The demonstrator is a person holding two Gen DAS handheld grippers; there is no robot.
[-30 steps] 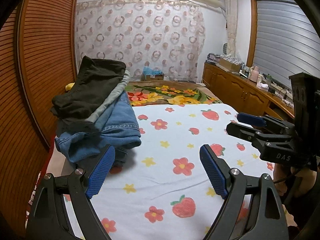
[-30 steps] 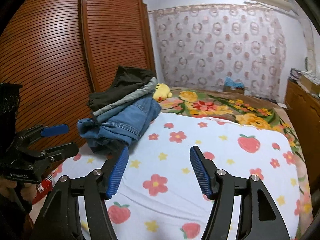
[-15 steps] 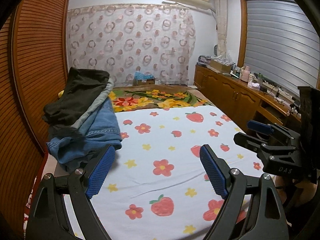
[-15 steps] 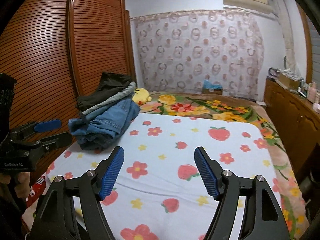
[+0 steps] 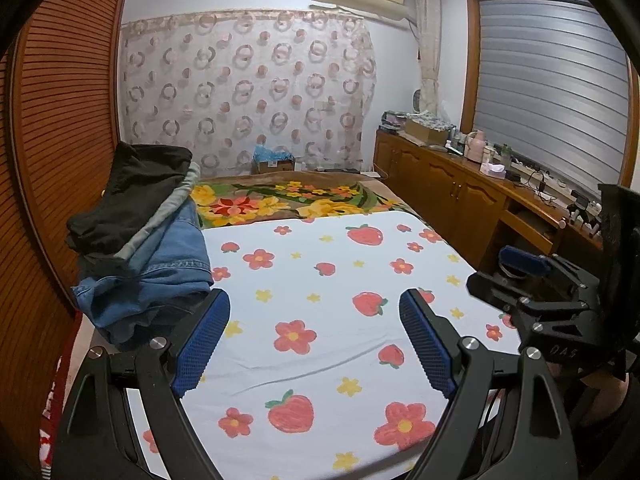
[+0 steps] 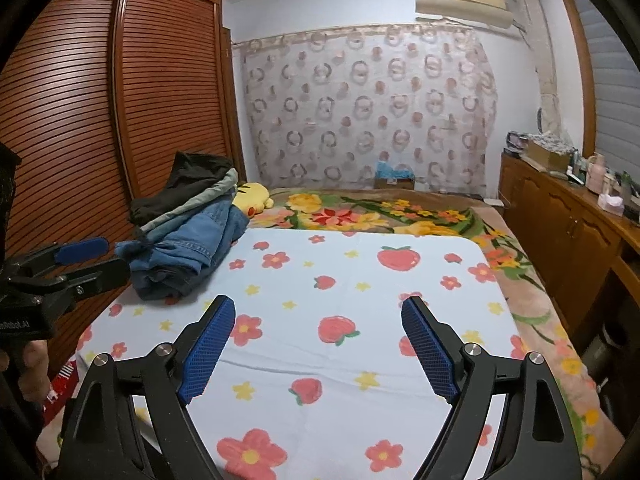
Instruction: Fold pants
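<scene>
A pile of folded pants (image 5: 140, 240) lies at the left edge of the bed: black on top, a grey pair under it, blue jeans at the bottom. The same pile of pants (image 6: 188, 236) shows in the right wrist view. My left gripper (image 5: 314, 308) hangs open above the strawberry-print sheet (image 5: 320, 272), just right of the pile, with nothing between its blue pads. My right gripper (image 6: 319, 308) hovers over the sheet (image 6: 360, 280), its jaws opening and empty. Each view catches the other tool: the right gripper (image 5: 520, 268) at the right edge, the left gripper (image 6: 80, 256) at the left edge.
Slatted wooden wardrobe doors (image 6: 80, 120) run along the bed's left side. A wooden cabinet (image 5: 460, 196) with clutter on top lines the right wall. A floral blanket (image 6: 360, 212), a yellow plush toy (image 6: 252, 196) and a cardboard box (image 5: 274, 164) lie at the far end.
Both grippers have drawn back from the pile, so more of the bed and room shows. The right jaws have spread wider. The left jaws stayed as wide as before.
</scene>
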